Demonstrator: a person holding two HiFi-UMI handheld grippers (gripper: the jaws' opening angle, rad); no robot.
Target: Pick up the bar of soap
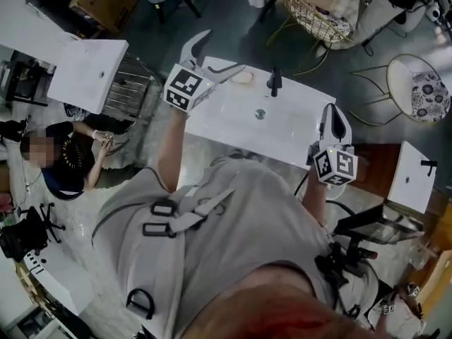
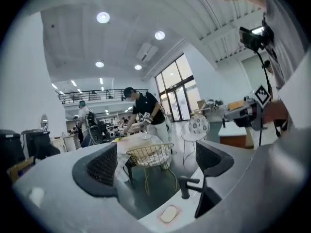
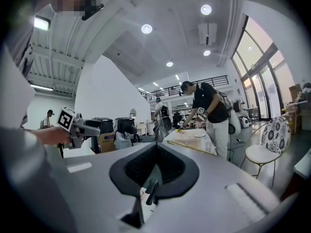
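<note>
As the head view looked down, a white washbasin top (image 1: 300,133) lay in front of the person, with a drain (image 1: 260,114) near its middle and a black faucet (image 1: 274,82) at its far edge. The bar of soap (image 1: 241,77), pale and oval, lay on a pinkish mat at that same far edge, just left of the faucet. The left gripper (image 1: 226,49) was held over the far left corner with its jaws spread wide and nothing between them. One jaw tip was near the soap, but contact could not be judged here. The right gripper (image 1: 333,115) hung at the right edge, jaws together, well apart from the soap. A wire basket (image 1: 311,16) and a chair with a patterned seat (image 1: 427,94) stood on the floor beyond.

In the left gripper view, the left gripper (image 2: 155,164) showed its pads (image 2: 99,169) far apart and empty. The soap (image 2: 169,213) lay below the gap, beside the faucet (image 2: 186,187). The wire basket (image 2: 148,155) stood farther off, framed between the jaws.

In the right gripper view, the right gripper (image 3: 154,166) had its jaws closed against each other, gripping nothing. The faucet (image 3: 151,191) showed just below them. A standing person (image 3: 206,106) leaned over a table in the background.
</note>
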